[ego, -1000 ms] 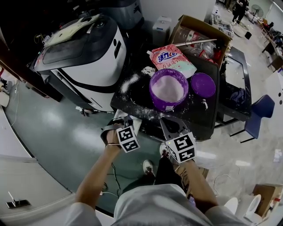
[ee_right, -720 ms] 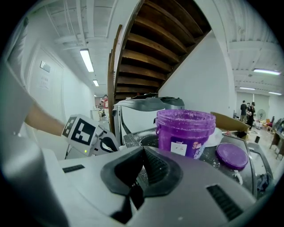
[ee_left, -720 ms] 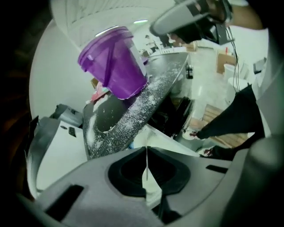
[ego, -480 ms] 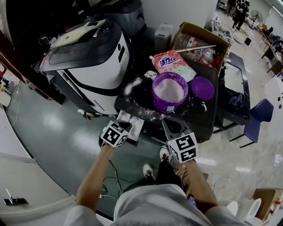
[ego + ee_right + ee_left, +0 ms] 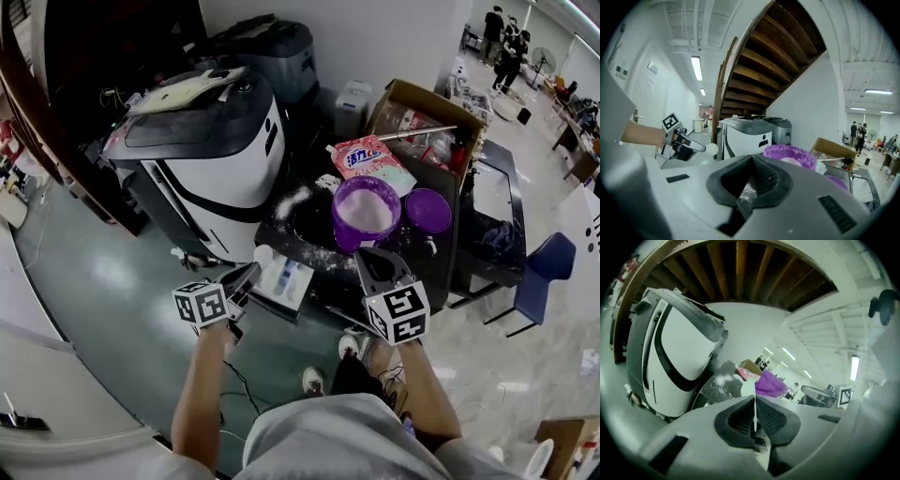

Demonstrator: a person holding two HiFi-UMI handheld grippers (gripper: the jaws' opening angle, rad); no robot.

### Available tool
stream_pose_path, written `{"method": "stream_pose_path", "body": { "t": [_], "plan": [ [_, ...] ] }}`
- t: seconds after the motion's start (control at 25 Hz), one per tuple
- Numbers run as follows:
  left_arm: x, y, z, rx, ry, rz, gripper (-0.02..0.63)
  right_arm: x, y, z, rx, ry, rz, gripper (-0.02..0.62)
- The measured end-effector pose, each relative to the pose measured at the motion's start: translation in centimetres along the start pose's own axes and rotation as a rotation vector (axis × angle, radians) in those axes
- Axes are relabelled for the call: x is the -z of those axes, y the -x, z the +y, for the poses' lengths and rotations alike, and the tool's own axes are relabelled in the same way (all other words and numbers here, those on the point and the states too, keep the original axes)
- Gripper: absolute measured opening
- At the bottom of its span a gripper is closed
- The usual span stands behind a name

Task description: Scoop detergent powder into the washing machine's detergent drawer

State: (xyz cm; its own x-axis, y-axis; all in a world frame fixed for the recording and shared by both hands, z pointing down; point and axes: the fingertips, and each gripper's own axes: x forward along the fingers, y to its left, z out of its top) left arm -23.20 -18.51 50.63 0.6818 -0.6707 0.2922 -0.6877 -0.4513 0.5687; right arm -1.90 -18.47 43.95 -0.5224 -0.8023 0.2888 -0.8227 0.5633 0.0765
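Observation:
My left gripper [image 5: 246, 277] is shut on the thin handle of a white scoop [image 5: 263, 255]; its round bowl [image 5: 711, 149] pokes out past the jaws over the table's front-left corner. Just right of it lies a white detergent drawer [image 5: 284, 279] with blue parts. The purple tub of white powder [image 5: 366, 210] stands on the dark table [image 5: 431, 253], and its lid [image 5: 429, 210] lies beside it. A pink detergent bag [image 5: 367, 157] lies behind. My right gripper [image 5: 377, 266] hovers at the table's front edge, shut, with powder dust on its pads. The white washing machine [image 5: 211, 155] stands at the left.
Spilled powder [image 5: 291, 199] streaks the table's left side. A cardboard box [image 5: 424, 111] of clutter sits at the back, and a grey machine [image 5: 272, 52] stands behind the washer. A blue chair [image 5: 553, 255] is at the right. People stand far off at the upper right.
My left gripper has swung left and back from the drawer, turning so its marker cube now faces left, with the scoop still in it. The right gripper has hardly moved.

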Motion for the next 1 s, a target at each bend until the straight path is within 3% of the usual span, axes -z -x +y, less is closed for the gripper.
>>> {"method": "stream_pose_path", "body": {
  "t": [0.44, 1.0],
  "plan": [
    [-8.0, 5.3, -3.6, -0.009, -0.063, -0.25, 0.015, -7.4, -0.3, 0.3, 0.004, 0.072, -0.119, 0.005],
    [-13.9, 9.4, -7.2, -0.042, -0.212, -0.366, 0.015, -14.5, -1.0, 2.7, -0.046, 0.166, -0.233, 0.005]
  ]
}}
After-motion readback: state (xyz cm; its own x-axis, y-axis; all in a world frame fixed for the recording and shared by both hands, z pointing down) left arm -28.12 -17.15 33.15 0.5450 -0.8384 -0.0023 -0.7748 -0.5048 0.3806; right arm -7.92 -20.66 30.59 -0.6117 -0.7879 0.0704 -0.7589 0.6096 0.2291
